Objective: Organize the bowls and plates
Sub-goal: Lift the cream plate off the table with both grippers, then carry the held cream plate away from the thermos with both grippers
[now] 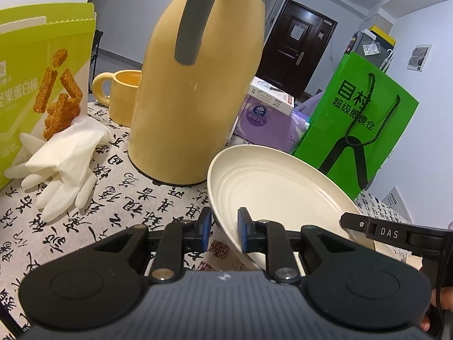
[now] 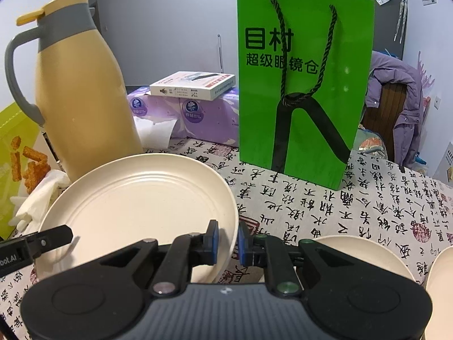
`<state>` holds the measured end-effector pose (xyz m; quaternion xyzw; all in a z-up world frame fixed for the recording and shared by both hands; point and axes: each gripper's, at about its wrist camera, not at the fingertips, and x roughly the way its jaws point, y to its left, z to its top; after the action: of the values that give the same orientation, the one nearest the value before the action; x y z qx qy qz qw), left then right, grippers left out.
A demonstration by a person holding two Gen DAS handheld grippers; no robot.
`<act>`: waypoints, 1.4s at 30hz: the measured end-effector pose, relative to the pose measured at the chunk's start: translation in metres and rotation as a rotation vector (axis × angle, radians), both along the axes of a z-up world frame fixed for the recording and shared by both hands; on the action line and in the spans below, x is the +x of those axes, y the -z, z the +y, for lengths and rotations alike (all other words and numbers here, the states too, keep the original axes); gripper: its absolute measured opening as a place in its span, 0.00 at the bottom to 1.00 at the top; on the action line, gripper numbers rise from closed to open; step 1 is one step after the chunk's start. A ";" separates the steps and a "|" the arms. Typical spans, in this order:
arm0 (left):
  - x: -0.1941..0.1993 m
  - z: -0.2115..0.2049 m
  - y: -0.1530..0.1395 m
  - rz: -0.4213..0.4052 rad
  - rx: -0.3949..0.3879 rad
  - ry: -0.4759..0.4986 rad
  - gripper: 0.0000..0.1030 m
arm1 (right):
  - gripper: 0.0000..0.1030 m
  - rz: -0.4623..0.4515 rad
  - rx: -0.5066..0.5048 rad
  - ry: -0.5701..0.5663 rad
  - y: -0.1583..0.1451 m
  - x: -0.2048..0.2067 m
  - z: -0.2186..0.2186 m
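Observation:
A cream plate (image 1: 271, 187) is held tilted above the calligraphy tablecloth (image 1: 119, 198). My left gripper (image 1: 224, 226) is shut on its left rim. My right gripper (image 2: 228, 239) is shut on the same plate (image 2: 136, 198) at its right rim. The right gripper's finger (image 1: 365, 228) shows over the plate in the left wrist view; the left gripper's finger (image 2: 42, 242) shows at the plate's left in the right wrist view. Another cream dish (image 2: 359, 252) lies on the cloth under my right gripper, and a third dish's rim (image 2: 438, 283) is at the right edge.
A tall yellow thermos (image 1: 195, 90) stands just behind the plate, with a yellow mug (image 1: 121, 96) beside it. White gloves (image 1: 65, 164) and a snack bag (image 1: 36, 85) lie left. A green paper bag (image 2: 300, 85), tissue packs (image 2: 198, 119) and a box (image 2: 192, 85) stand behind.

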<state>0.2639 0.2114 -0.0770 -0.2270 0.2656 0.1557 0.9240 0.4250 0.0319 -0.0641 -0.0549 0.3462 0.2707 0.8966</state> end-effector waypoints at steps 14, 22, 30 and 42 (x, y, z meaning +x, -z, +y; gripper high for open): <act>-0.012 -0.009 -0.013 -0.046 0.017 0.021 0.19 | 0.13 -0.056 0.029 0.012 -0.011 -0.019 -0.013; -0.016 -0.013 -0.018 -0.077 0.032 0.031 0.19 | 0.13 -0.105 0.043 0.027 -0.019 -0.036 -0.023; -0.022 -0.020 -0.024 -0.110 0.051 0.051 0.19 | 0.13 -0.141 0.057 0.050 -0.025 -0.051 -0.035; -0.034 -0.032 -0.034 -0.156 0.082 0.070 0.19 | 0.13 -0.185 0.074 0.091 -0.031 -0.073 -0.049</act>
<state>0.2301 0.1796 -0.0428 -0.1909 0.1942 0.1159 0.9552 0.3516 -0.0173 -0.0330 -0.0304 0.2541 0.2361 0.9374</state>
